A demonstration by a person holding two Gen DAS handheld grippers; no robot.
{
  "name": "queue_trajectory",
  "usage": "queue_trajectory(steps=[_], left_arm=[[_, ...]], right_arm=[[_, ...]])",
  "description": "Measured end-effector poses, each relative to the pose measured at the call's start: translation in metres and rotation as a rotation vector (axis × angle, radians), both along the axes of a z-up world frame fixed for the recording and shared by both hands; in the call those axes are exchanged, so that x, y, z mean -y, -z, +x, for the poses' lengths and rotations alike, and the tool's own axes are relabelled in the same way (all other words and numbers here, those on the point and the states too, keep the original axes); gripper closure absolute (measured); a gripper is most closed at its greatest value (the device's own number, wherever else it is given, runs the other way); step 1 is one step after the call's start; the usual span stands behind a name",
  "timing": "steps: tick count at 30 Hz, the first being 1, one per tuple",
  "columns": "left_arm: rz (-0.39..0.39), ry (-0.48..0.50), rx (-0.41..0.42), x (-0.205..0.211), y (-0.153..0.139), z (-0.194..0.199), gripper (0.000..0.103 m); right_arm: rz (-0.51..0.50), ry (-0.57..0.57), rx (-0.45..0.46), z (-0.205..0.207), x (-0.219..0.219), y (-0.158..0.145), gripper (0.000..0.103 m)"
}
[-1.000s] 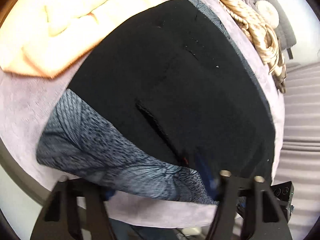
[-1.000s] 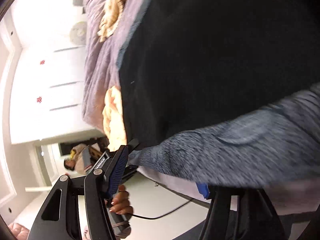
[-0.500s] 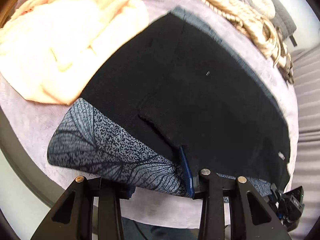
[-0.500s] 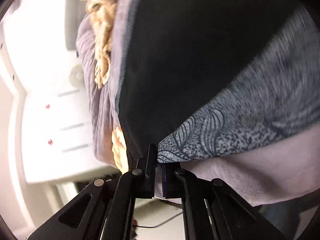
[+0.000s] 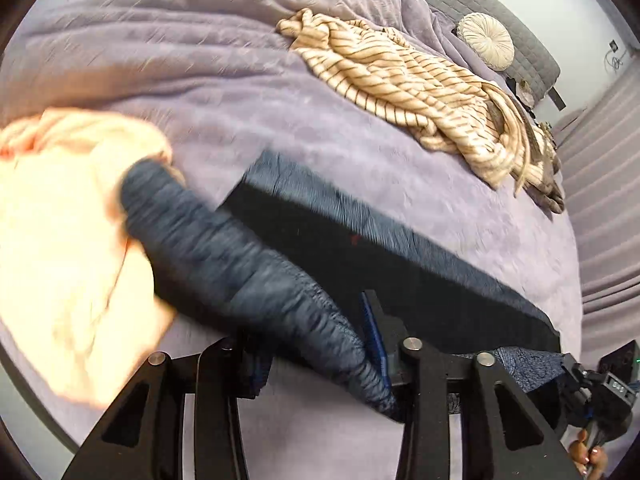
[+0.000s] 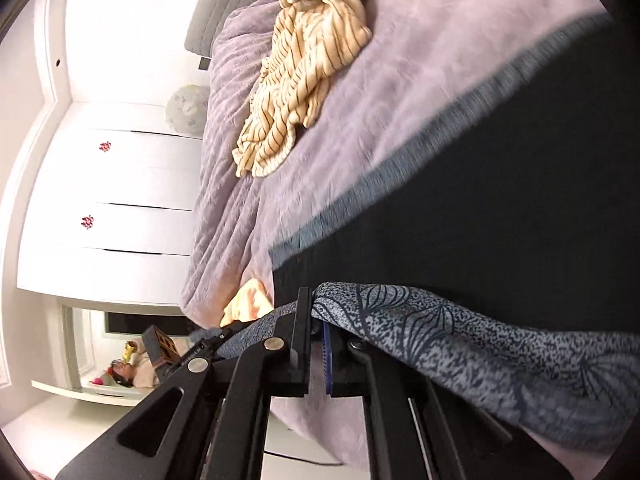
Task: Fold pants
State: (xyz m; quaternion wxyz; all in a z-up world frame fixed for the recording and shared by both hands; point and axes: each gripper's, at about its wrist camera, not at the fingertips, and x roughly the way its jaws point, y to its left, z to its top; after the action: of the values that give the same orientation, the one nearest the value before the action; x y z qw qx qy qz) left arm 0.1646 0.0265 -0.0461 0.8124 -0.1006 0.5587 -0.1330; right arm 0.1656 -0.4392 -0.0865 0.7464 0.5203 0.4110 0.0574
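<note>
Now both grippers pinch leaf-print knit pants (image 6: pixel 460 332).

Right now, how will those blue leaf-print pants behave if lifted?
Probably floppy: the blue leaf-print fabric pants sag in folds between claws. Likely light, since a corner pinch in the right claw carries them. Likely clingy rather than slippery on the plush purple bedspread.

No legible text, label, brand, number or sign was found in either view; small markings were too blurred.

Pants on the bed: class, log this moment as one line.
phase: folding | pants: on bed | left hand-held gripper: open around pants | right hand-held gripper: shut on pants
</note>
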Motion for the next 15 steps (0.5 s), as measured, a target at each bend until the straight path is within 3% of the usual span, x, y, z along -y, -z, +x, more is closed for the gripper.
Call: queue_trajectory(steps=[3, 8, 10, 12, 15], left_arm=[[0.083, -0.005, 0.024, 0.01, 0.02, 0.042, 0.043], [0.128, -0.026, -0.06, 0.03, 0.072, 0.092, 0.043], [0.15, -0.029, -0.023, 0.031, 0.064, 0.1, 0.043], [0.143, -0.001, 0.054, 0.029, 0.039, 0.098, 0.043], [0.168, 0.084, 0.084, 0.03, 0.02, 0.09, 0.043]], right_arm=[[-0.033, -0.006, -0.058, 0.04, 0.009, 0.013, 0.098], [-0.09, -0.007, -0.2, 0.104, 0.023, 0.072, 0.087], [-0.134, -0.006, -0.269, 0.115, 0.027, 0.081, 0.05], [-0.121, -0.017, -0.234, 0.115, 0.026, 0.07, 0.043], [-0.129, -0.074, -0.169, 0.098, 0.008, 0.042, 0.043]])
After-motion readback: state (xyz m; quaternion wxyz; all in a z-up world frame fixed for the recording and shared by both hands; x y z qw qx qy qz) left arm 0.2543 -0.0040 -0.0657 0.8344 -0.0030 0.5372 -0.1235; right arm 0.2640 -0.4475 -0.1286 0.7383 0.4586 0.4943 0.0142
